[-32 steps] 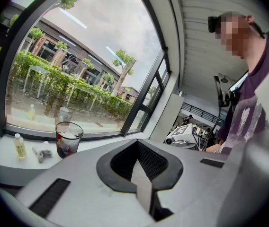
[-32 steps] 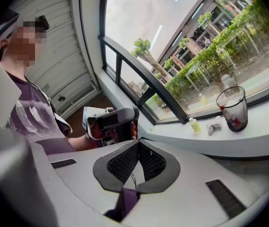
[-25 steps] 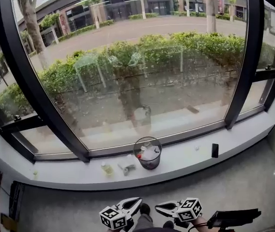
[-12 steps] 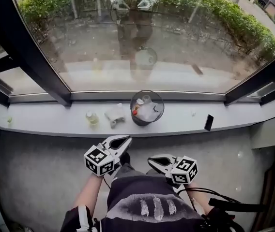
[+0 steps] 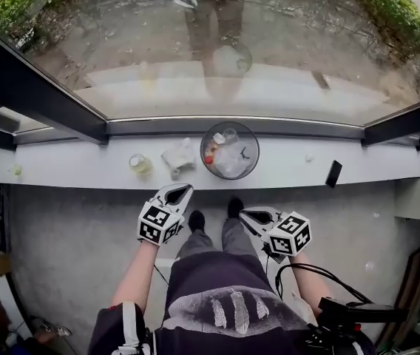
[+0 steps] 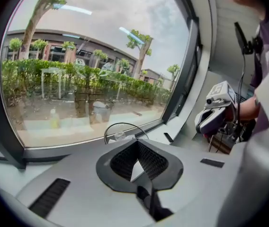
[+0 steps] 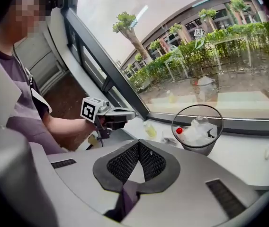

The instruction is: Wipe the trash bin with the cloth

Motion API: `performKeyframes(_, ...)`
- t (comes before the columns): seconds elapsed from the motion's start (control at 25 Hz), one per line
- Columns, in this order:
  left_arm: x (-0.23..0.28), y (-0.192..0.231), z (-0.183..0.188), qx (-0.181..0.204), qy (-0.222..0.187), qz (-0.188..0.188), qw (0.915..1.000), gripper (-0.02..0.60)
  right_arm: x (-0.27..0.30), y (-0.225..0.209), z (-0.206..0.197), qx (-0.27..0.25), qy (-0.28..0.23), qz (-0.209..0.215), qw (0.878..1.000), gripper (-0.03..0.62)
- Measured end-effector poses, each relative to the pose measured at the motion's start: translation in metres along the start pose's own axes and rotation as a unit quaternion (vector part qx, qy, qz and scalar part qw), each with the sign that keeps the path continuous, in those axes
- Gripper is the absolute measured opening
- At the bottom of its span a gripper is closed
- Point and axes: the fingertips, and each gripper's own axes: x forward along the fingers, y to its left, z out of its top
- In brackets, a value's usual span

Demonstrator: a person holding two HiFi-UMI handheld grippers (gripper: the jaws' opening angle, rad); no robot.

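Observation:
A small dark mesh trash bin (image 5: pixel 229 151) with crumpled white trash and a red bit stands on the white window ledge (image 5: pixel 69 172); it also shows as the bin (image 7: pixel 200 128) in the right gripper view and as a rim (image 6: pixel 121 132) in the left gripper view. A crumpled pale cloth (image 5: pixel 178 157) lies on the ledge just left of the bin. My left gripper (image 5: pixel 180 194) is shut and empty, short of the ledge below the cloth. My right gripper (image 5: pixel 254 217) is shut and empty too, below the bin. Both point toward the ledge.
A small yellowish bottle (image 5: pixel 139 164) stands left of the cloth. A dark phone-like slab (image 5: pixel 333 174) lies on the ledge at right. Behind the ledge rise glass panes with dark frames (image 5: pixel 32 95). The person's legs and feet (image 5: pixel 196 220) stand on the grey floor between the grippers.
The view has tipped down toward the ledge and floor. Both grippers have moved forward toward the ledge, still shut, and the bin now appears closer.

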Motion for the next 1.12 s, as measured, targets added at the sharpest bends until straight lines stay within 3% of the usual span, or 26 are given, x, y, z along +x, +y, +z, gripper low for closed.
performKeyframes(0.04, 0.011, 0.005, -0.006, -0.020, 0.008, 0.008, 0.9997, -0.003, -0.001, -0.012, 0.002, 0.003, 0.003, -0.006, 1.000, -0.011)
performKeyframes(0.12, 0.034, 0.018, -0.014, -0.052, 0.022, 0.024, 0.9981, 0.130, -0.001, -0.040, 0.006, 0.002, 0.005, -0.022, 1.000, -0.012)
performKeyframes(0.16, 0.045, 0.026, -0.017, -0.056, 0.031, 0.033, 0.9974, 0.161, -0.002, -0.054, 0.008, 0.003, 0.007, -0.029, 1.000, -0.012)
performKeyframes(0.28, 0.079, 0.054, -0.035, -0.013, 0.087, 0.063, 0.9942, 0.282, -0.001, -0.091, 0.005, 0.021, 0.038, -0.028, 0.999, -0.011)
performKeyframes(0.36, 0.094, 0.074, -0.060, 0.031, 0.143, 0.073, 0.9865, 0.339, 0.004, -0.106, -0.004, 0.038, 0.068, -0.018, 0.997, -0.011)
performKeyframes(0.44, 0.104, 0.092, -0.091, 0.051, 0.184, 0.082, 0.9780, 0.339, 0.005, -0.124, -0.010, 0.049, 0.077, -0.043, 0.995, -0.006)
performKeyframes(0.6, 0.131, 0.133, -0.148, 0.061, 0.257, 0.104, 0.9588, 0.339, 0.005, -0.176, 0.001, 0.052, 0.078, -0.141, 0.986, 0.164)
performKeyframes(0.68, 0.144, 0.155, -0.169, 0.067, 0.298, 0.102, 0.9468, 0.354, 0.015, -0.195, 0.008, 0.054, 0.080, -0.175, 0.980, 0.204)
performKeyframes(0.76, 0.161, 0.173, -0.187, 0.054, 0.323, 0.092, 0.9404, 0.364, 0.028, -0.215, 0.013, 0.059, 0.088, -0.199, 0.974, 0.229)
performKeyframes(0.88, 0.189, 0.188, -0.213, 0.030, 0.348, 0.071, 0.9342, 0.364, 0.041, -0.248, 0.014, 0.087, 0.093, -0.232, 0.964, 0.230)
performKeyframes(0.96, 0.205, 0.201, -0.225, 0.030, 0.348, 0.073, 0.9344, 0.364, 0.052, -0.261, 0.007, 0.104, 0.105, -0.237, 0.960, 0.230)
performKeyframes(1.12, 0.225, 0.213, -0.250, 0.033, 0.333, 0.074, 0.9394, 0.360, 0.064, -0.268, -0.016, 0.064, 0.163, -0.244, 0.954, 0.230)
